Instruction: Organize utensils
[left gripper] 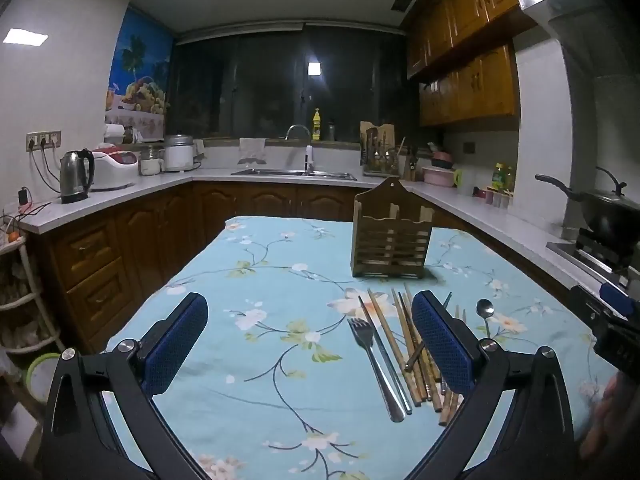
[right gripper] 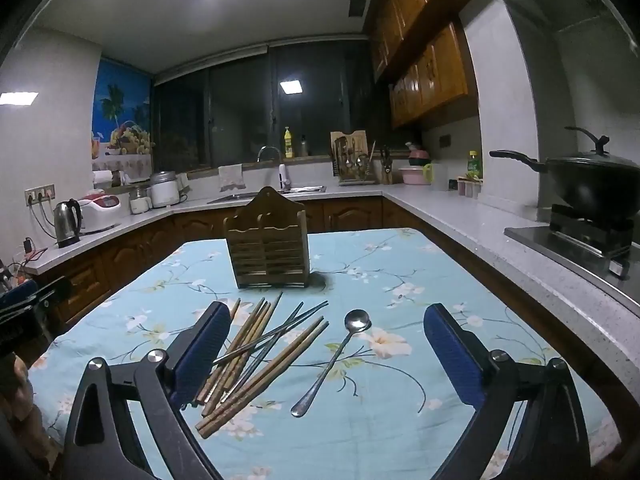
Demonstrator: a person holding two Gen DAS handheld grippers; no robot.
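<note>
So the wooden utensil holder [right gripper: 267, 240] stands upright toward the far end of the counter [right gripper: 380, 380], which has a light blue floral cloth over it, and as far as I can see through the slats its compartments have nothing in them. All the utensils are lying loose on the cloth in front of it: a messy pile of wooden chopsticks [right gripper: 256, 364] with a few thin metal chopsticks [right gripper: 276, 334] crossed over them, a metal spoon [right gripper: 336, 356] off to the right of the pile, bowl end pointing at the holder, and a fork [left gripper: 370, 354] on the pile's left side, only visible from the left wrist view. The left gripper [left gripper: 310, 336] hangs over the cloth with its blue pads spread wide apart, nothing between them. Same with the right gripper [right gripper: 326, 338], jaws wide, hovering above the spoon and chopsticks without touching. Room is a dim kitchen with brown cabinets, a kettle [left gripper: 76, 176] on the left worktop, sink [left gripper: 294, 175] under a dark window, and a black wok [right gripper: 588, 184] on the stove to the right.
</note>
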